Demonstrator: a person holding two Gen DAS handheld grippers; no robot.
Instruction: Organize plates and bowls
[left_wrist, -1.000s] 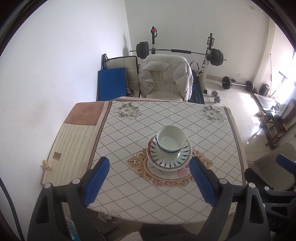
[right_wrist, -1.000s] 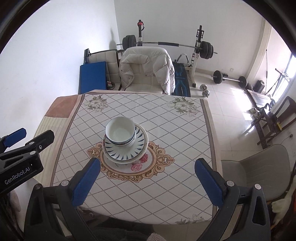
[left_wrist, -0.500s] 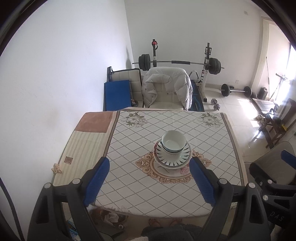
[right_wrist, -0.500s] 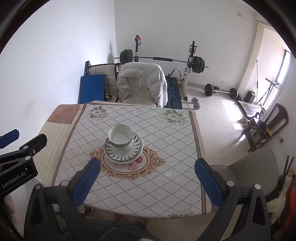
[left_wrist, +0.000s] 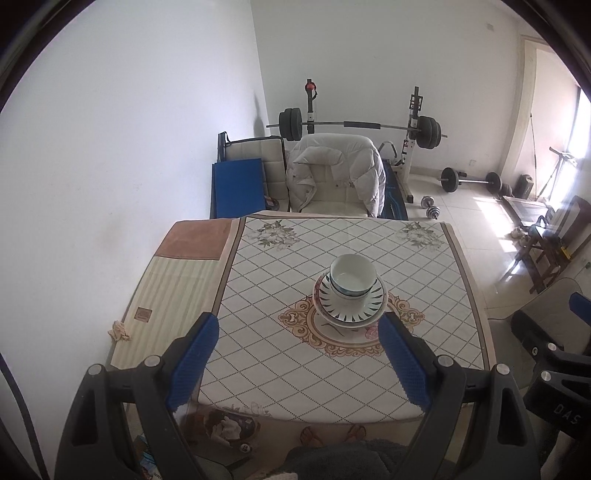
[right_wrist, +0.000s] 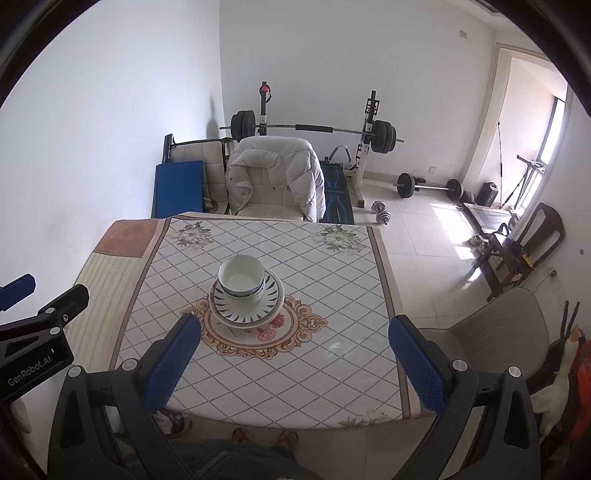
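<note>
A white bowl (left_wrist: 352, 275) sits stacked on a blue-striped plate (left_wrist: 350, 304) and a larger plate beneath it, in the middle of the table (left_wrist: 295, 362). The same bowl (right_wrist: 241, 275) and striped plate (right_wrist: 246, 302) show in the right wrist view. My left gripper (left_wrist: 297, 350) is open and empty, held high above the table's near edge, well back from the stack. My right gripper (right_wrist: 293, 350) is open and empty, also high above the near edge, with the stack ahead to its left.
The table carries a diamond-patterned cloth (right_wrist: 325, 295). A chair with a white jacket (left_wrist: 334, 173) stands behind it, with a barbell rack (left_wrist: 362, 125) and blue mat (left_wrist: 238, 192) beyond. A grey chair (right_wrist: 491, 332) stands at the right. My feet (left_wrist: 332, 435) show below the table edge.
Both grippers have pulled back and risen away from the table; the stack looks smaller and farther. The bowl and plates have not moved.
</note>
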